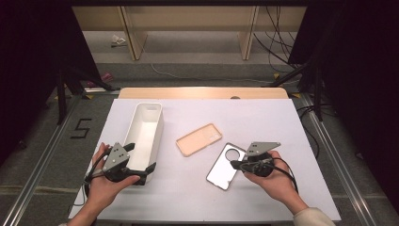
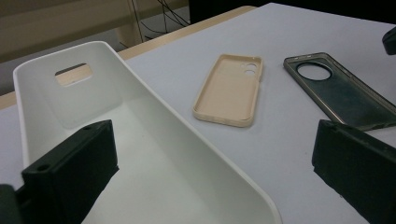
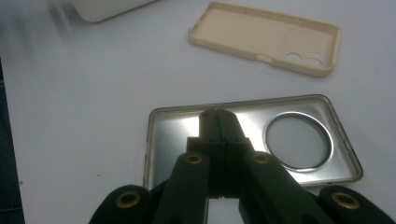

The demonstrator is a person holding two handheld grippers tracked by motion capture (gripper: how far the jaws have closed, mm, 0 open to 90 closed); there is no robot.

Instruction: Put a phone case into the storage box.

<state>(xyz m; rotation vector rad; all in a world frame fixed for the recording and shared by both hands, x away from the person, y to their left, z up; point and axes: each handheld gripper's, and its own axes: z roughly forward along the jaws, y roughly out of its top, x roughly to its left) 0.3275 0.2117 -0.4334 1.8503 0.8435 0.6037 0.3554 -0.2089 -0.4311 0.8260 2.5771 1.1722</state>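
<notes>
Toward the left edge of the white tabletop [image 1: 282, 117] stands the long white bin [image 1: 146, 129], running from the near edge back toward the far one. The left gripper [image 1: 136, 162] sits at the bin's near end with its jaws spread wide and nothing between the pads; in the left gripper view one jaw hangs over the bin's empty inside and the other over bare tabletop, so the bin's right wall lies between them. If these jaws close or shift from here, they would likely catch that wall and drag or tip the bin.

Near the middle of the tabletop lies the beige phone case [image 1: 199, 139], open side up, well apart from both grippers.

Right of it, toward the near edge, lies the clear phone case [image 1: 226, 165] with its round camera opening. The right gripper [image 1: 235, 165] hovers just over this case's near end, jaws pressed fully together and gripping nothing. Closed jaws cannot take the thin rim; pushing down or forward like this would probably only skid the case across the smooth surface, perhaps into the beige one.
</notes>
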